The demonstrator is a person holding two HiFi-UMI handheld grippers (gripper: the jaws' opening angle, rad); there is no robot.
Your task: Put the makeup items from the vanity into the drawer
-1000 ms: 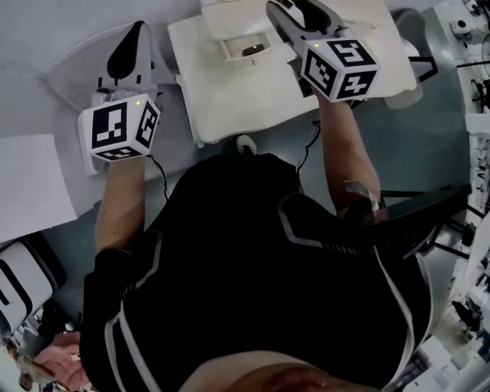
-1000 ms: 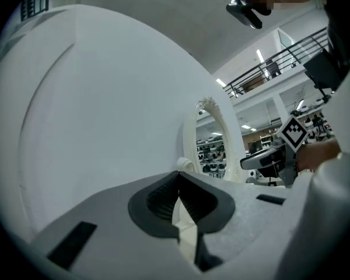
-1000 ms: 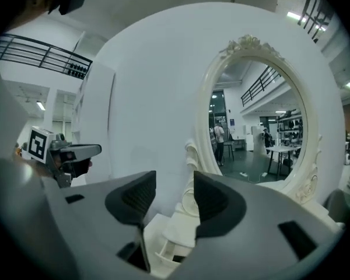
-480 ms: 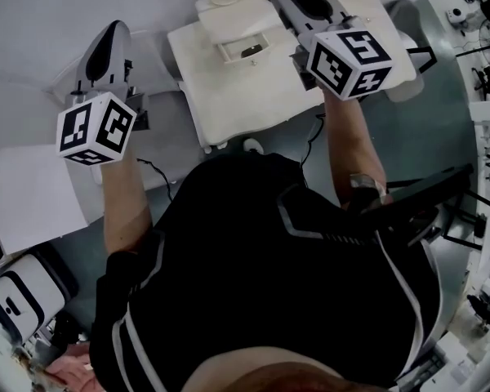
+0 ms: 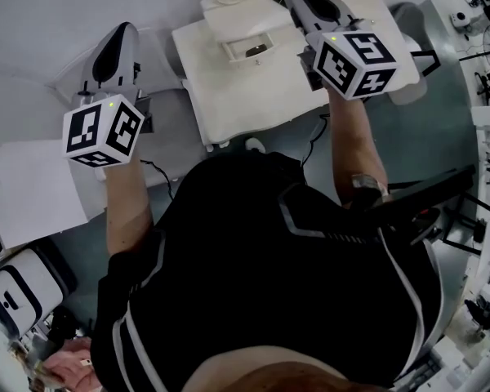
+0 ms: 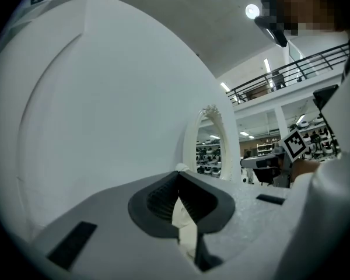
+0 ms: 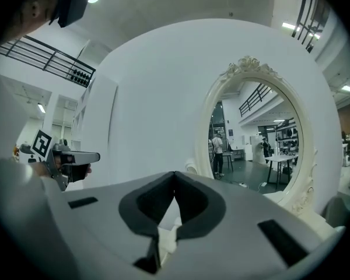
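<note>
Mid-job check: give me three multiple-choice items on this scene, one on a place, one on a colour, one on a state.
1. Where is the left gripper relative to the vanity? A above its top; B off its left side; C beneath it.
2. What colour is the mirror frame? A gold; B black; C white.
3. The vanity's small drawer is: A open; B pushed shut; C lying on the floor.

Answers: 1 B, the head view shows it beside the top, not over it. 2 C, the ornate frame is white. 3 A, it stands pulled out.
</note>
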